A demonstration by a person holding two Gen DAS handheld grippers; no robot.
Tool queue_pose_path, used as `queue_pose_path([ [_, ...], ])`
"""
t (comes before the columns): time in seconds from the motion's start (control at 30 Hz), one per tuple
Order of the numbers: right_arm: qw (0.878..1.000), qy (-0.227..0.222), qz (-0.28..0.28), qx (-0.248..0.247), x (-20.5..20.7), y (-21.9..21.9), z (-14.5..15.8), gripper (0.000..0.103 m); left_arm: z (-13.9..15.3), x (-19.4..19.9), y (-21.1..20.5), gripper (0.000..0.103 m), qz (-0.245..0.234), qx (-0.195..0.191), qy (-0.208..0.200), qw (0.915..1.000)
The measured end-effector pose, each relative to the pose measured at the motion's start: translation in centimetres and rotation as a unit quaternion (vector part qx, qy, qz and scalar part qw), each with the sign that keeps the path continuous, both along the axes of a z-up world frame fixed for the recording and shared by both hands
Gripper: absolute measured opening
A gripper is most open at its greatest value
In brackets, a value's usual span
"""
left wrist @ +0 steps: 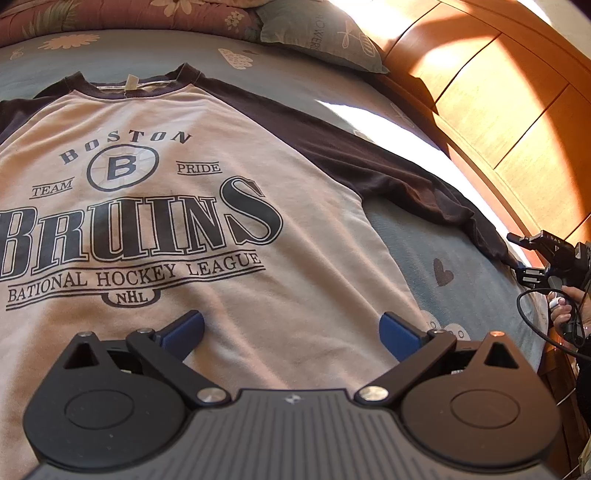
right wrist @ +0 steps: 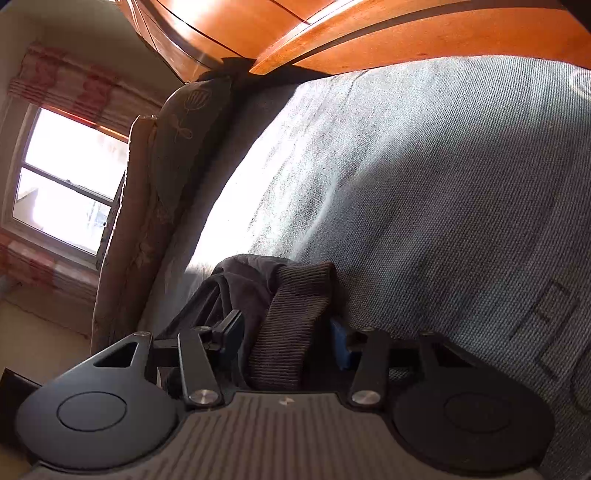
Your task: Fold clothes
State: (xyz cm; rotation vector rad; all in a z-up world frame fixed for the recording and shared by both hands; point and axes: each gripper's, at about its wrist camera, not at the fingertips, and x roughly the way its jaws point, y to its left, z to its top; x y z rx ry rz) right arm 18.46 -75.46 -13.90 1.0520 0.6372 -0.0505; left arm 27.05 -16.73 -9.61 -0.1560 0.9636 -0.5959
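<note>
Left tongs (left wrist: 291,326) hang spread wide over the lower front of the shirt (left wrist: 177,229), blue pads well apart, nothing between them. The shirt lies flat and face up on the bed (left wrist: 454,258), cream body with a big dark team print, dark collar at the far end toward the pillow (left wrist: 314,33). Its hem runs under the tongs, out of view.

Over to the right tongs (right wrist: 286,339): the jaws stand either side of the ribbed cuff (right wrist: 291,325) of the dark sleeve (left wrist: 388,162), narrowed in on it with the blue pad at the right just beside the rib; whether the pads actually press, I cannot tell. The cuff stands bunched up between them, right at the bed's edge.

From the left view, those right tongs sit at the sleeve end, a hand (left wrist: 567,306) on the grip, a cable looping below.

Room to move: bare blue-grey sheet lies open between the shirt body and the stretched sleeve, and more sheet beyond the cuff. The wooden headboard (left wrist: 509,110) runs close along that side, sunlit. A window (right wrist: 66,177) shows beyond the pillow in the right view.
</note>
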Motion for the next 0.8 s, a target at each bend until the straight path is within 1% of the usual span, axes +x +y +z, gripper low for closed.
queue_pose_path([
  [0.03,1.0,0.011,-0.004,-0.022,0.4,0.1,0.0,0.01,0.0,0.0,0.0,0.1,0.0,-0.001,0.001,1.0],
  [0.07,0.999,0.021,-0.008,-0.043,0.7,0.2,0.1,0.009,0.0,0.0,0.1,0.1,0.0,-0.001,0.001,1.0],
  [0.1,0.998,0.015,-0.008,-0.058,0.7,0.4,0.3,0.009,0.1,0.0,0.1,0.1,0.0,-0.002,0.002,1.0],
  [0.17,0.995,0.017,-0.014,-0.093,0.8,0.7,1.4,0.011,0.1,0.0,0.2,0.1,-0.001,-0.001,0.005,1.0],
  [0.2,0.993,0.012,-0.021,-0.117,0.7,0.6,2.3,0.011,0.2,0.0,0.2,0.1,-0.001,-0.001,0.006,1.0],
  [0.27,0.991,0.003,-0.042,-0.129,0.9,-0.7,3.7,0.011,0.1,0.0,0.2,0.1,-0.001,-0.001,0.006,1.0],
  [0.37,0.986,0.006,-0.059,-0.158,1.3,-2.5,5.3,0.011,0.1,0.0,0.2,0.1,0.0,0.0,0.006,1.0],
  [0.43,0.982,0.016,-0.055,-0.181,1.6,-2.9,5.8,0.011,0.1,0.0,0.1,0.1,0.0,0.002,0.005,1.0],
  [0.47,0.978,0.032,-0.053,-0.2,2.0,-2.7,5.8,0.011,0.1,0.0,0.1,0.1,0.0,0.002,0.005,1.0],
  [0.5,0.973,0.047,-0.052,-0.218,2.4,-2.6,5.8,0.015,0.1,0.0,0.2,0.1,-0.001,0.002,0.005,1.0],
  [0.53,0.971,0.056,-0.061,-0.225,2.3,-2.5,5.8,0.027,0.1,0.0,0.2,0.1,-0.001,0.001,0.005,1.0],
  [0.6,0.965,0.072,-0.079,-0.238,2.2,-2.3,5.7,0.045,0.2,0.0,0.3,0.1,-0.001,0.0,0.006,1.0],
  [0.67,0.959,0.088,-0.097,-0.25,2.1,-2.1,5.6,0.046,0.1,0.1,0.3,0.1,-0.001,-0.001,0.007,1.0],
  [0.73,0.963,0.067,-0.075,-0.249,2.6,-0.7,6.3,0.048,0.2,0.1,0.1,0.1,-0.001,0.002,0.006,1.0],
  [0.77,0.963,0.064,-0.055,-0.257,3.4,0.6,6.7,0.049,0.2,0.1,0.0,0.1,-0.001,0.004,0.005,1.0],
  [0.8,0.962,0.06,-0.036,-0.265,4.3,1.8,7.0,0.052,0.2,0.1,0.0,0.1,-0.002,0.006,0.005,1.0],
])
